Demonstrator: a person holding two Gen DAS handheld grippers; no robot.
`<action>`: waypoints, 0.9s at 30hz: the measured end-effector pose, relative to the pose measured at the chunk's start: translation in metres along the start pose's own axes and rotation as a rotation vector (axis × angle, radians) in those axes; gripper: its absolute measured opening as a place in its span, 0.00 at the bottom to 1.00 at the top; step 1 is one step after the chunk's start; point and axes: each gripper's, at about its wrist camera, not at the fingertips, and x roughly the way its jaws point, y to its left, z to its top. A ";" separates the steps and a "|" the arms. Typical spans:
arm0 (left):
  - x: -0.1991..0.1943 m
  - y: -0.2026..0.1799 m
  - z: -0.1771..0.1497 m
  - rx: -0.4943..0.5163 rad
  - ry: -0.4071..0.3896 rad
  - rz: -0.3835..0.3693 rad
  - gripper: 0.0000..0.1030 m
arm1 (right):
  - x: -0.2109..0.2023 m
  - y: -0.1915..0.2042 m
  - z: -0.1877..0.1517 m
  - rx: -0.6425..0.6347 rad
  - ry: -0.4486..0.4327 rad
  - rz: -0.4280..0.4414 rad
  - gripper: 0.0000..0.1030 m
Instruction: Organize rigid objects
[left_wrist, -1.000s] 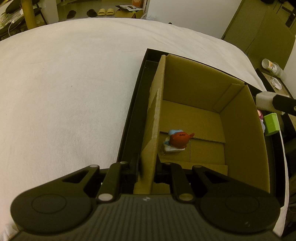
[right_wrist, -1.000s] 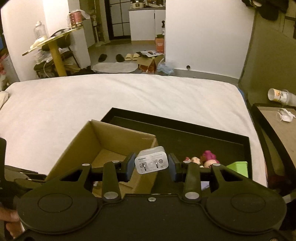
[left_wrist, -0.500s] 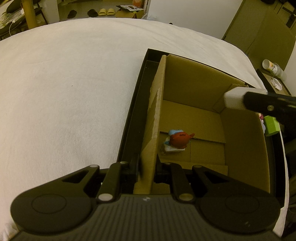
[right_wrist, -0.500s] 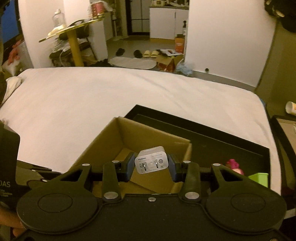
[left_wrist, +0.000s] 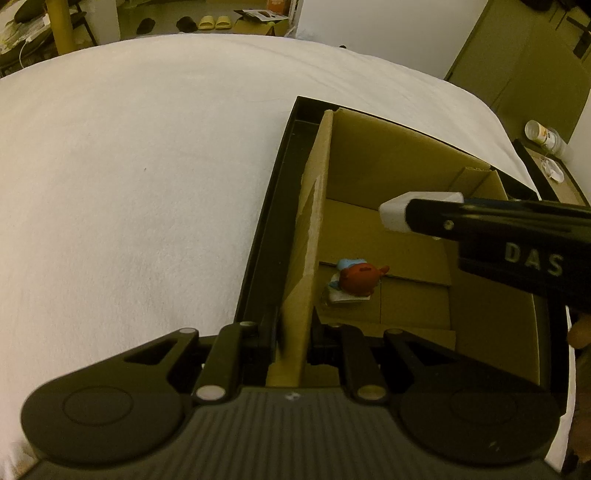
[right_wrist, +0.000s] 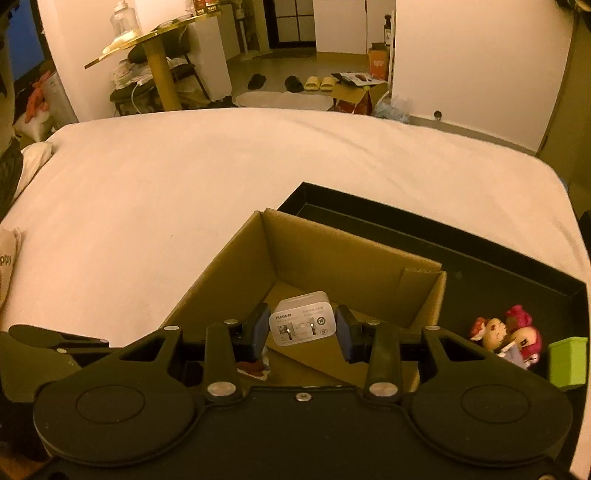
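White charger (right_wrist: 303, 319) sits pinched in my right gripper (right_wrist: 302, 332) jaws, hanging over the open cardboard box (right_wrist: 354, 258). My left gripper (left_wrist: 293, 332) jaws clamp the box's near wall. I'd lower the charger before parting the jaws, clear of the red toy (left_wrist: 358, 278) on the box floor.

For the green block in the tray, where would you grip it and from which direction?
Judging from the right wrist view, take the green block across its two flat upright sides, coming from above: its top is open, while the toy figures crowd its left side and the black tray wall lies beyond.
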 end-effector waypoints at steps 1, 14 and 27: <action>0.000 0.000 0.000 0.001 0.000 0.000 0.13 | 0.003 -0.001 0.001 0.011 0.006 0.007 0.37; 0.000 -0.001 0.000 -0.002 0.000 -0.002 0.13 | 0.026 -0.002 -0.004 0.101 0.055 0.029 0.37; 0.000 0.000 0.000 -0.009 0.002 -0.004 0.13 | 0.019 -0.004 -0.003 0.130 0.005 0.081 0.38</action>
